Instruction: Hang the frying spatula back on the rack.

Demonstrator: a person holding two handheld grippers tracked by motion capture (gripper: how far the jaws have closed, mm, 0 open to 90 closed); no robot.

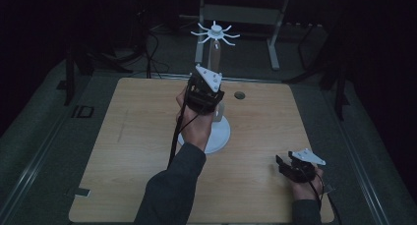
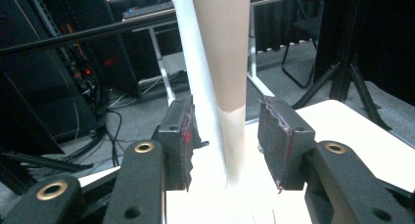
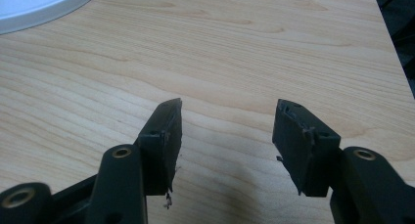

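A white stand with a round base [image 1: 222, 134] rises from the middle of the wooden table [image 1: 137, 136]; its pole carries a tan tube [image 2: 222, 48] and ends in a white spoked head [image 1: 215, 32]. My left gripper [image 1: 206, 90] is held up at the pole. In the left gripper view it [image 2: 226, 119] is open, one pad [image 2: 182, 136] on each side of the tube's lower end, with gaps on both sides. My right gripper [image 1: 284, 164] rests low at the table's front right, open [image 3: 227, 119] over bare wood, holding nothing.
A round cable hole [image 1: 239, 95] lies just right of the stand. The base's rim [image 3: 34, 4] shows far ahead of the right gripper. A metal desk frame [image 1: 241, 14] and dark tripod legs [image 1: 339, 87] stand beyond the table. A small tag [image 1: 81, 191] sits at the front left edge.
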